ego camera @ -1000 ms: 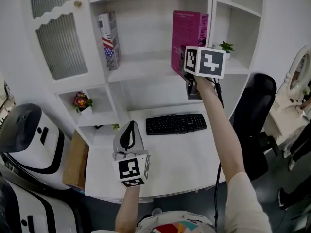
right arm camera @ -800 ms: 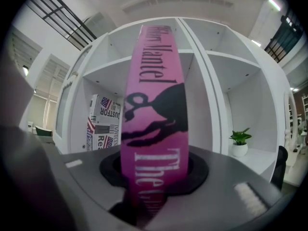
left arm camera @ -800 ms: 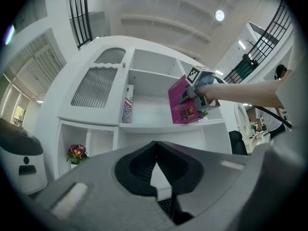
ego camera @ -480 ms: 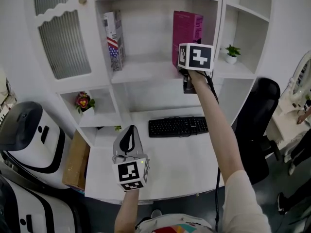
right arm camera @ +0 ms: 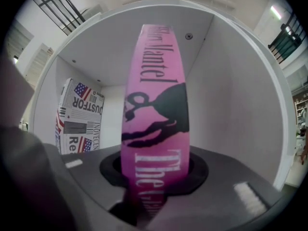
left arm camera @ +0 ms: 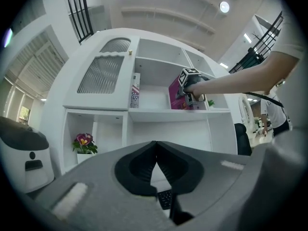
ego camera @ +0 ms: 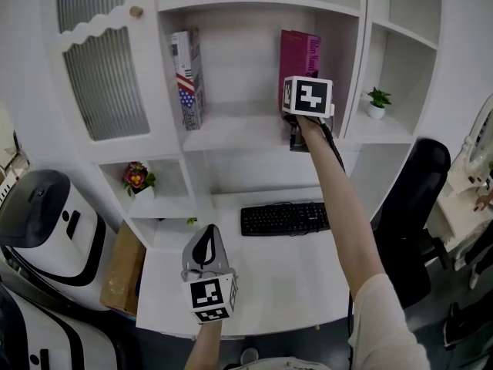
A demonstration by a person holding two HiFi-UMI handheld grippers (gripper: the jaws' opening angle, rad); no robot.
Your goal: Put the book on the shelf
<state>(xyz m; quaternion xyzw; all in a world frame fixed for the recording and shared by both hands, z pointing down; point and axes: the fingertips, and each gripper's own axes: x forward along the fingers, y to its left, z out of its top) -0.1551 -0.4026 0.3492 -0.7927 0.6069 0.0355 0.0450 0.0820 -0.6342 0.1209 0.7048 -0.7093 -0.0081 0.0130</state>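
The tall pink book with black print on its spine (ego camera: 299, 62) is inside the middle compartment of the white wall shelf (ego camera: 231, 132). It is upright at the board's right end, near the right wall and well apart from the flag-printed book (ego camera: 187, 75) at the left end. The right gripper (right arm camera: 153, 182) clamps the pink book low on the spine, its jaws part-way apart with the book filling the gap — so the book is placed but not let go. In the left gripper view its foot looks down on the board, though the marker cube hides that edge in the head view. What is left, as I judge it: open the jaws and draw back without tipping it. The left gripper (left arm camera: 155, 163) hangs over the front left corner of the white tabletop (ego camera: 293, 260), jaws together on nothing — idle.
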